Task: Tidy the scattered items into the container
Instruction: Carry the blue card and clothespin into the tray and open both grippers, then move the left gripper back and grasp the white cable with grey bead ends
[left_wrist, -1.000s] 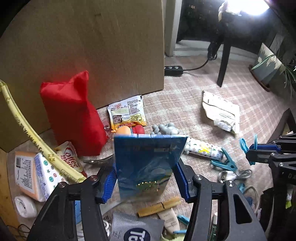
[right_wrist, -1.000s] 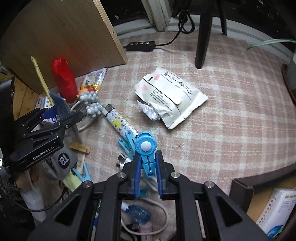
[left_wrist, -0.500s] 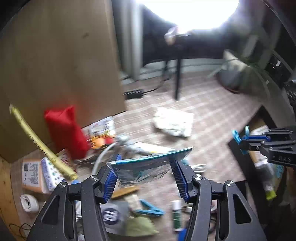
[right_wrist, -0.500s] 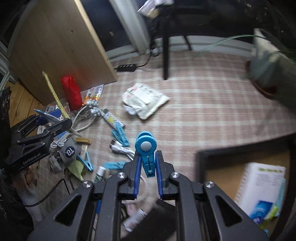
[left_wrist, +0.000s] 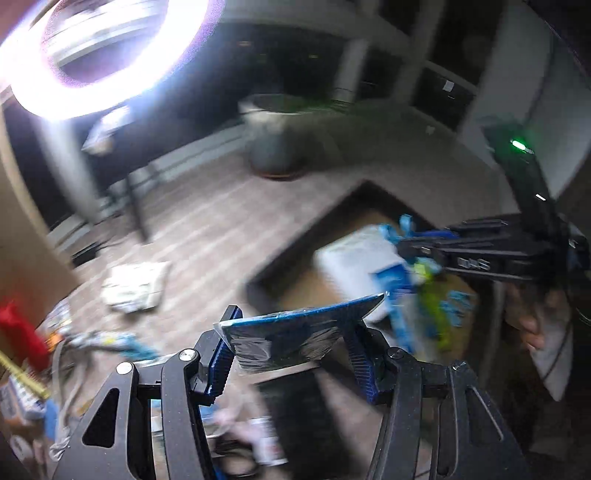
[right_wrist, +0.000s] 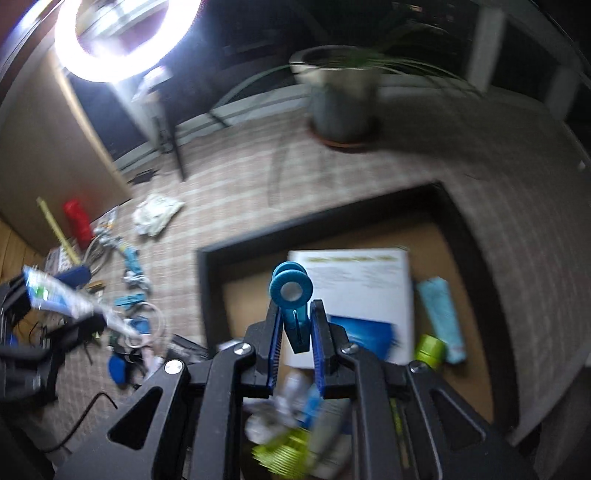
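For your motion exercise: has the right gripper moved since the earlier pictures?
Yes. The right gripper, holding the blue clip, has swung from over the floor clutter to over the dark-rimmed container.

A home room is indicated by a plaid carpet (right_wrist: 369, 177), a potted plant (right_wrist: 338, 96) and a ring light (right_wrist: 125, 37).

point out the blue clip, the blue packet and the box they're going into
blue clip (right_wrist: 291, 291), right wrist view, on its round head.
blue packet (left_wrist: 295, 332), left wrist view, on its wrapped face.
box (right_wrist: 207, 280), right wrist view, on its dark left wall.
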